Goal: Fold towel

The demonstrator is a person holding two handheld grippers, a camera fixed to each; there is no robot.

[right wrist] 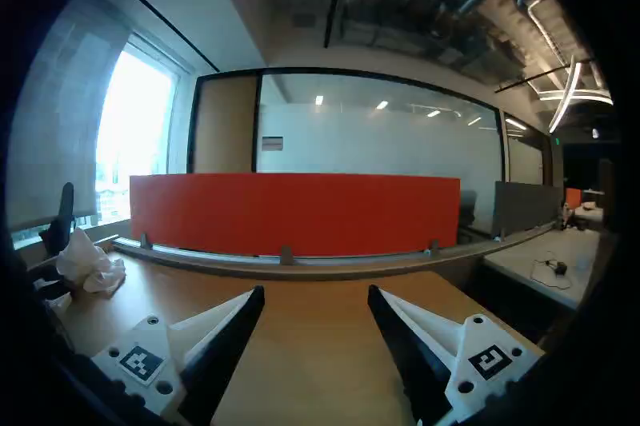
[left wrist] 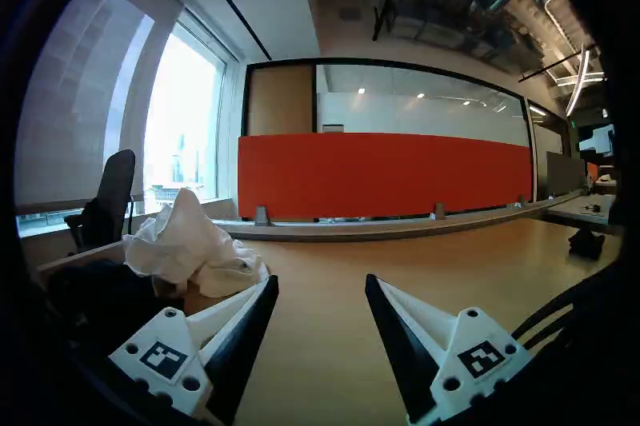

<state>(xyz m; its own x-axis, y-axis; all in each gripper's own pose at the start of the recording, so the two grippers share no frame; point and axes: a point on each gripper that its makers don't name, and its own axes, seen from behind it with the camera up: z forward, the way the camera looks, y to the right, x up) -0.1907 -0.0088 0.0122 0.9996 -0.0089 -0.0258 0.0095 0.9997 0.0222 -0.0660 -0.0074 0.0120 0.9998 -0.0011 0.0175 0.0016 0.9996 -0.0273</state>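
Crumpled towel [left wrist: 188,246] sits left of both: left tongs [left wrist: 320,282] nearer, right tongs [right wrist: 316,292] farther — both wide, empty.

White towel [left wrist: 192,246], crumpled in an unfolded heap, lying on the wooden desk [left wrist: 344,306], far left

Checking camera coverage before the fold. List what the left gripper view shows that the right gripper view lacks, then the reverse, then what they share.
Left gripper view's own: the open left gripper, a dark bundle beside the towel, a black object far right on the wooden desk. Right gripper view's own: the open right gripper, the desk's right edge. Shared: the crumpled towel, orange divider, window, office chair.
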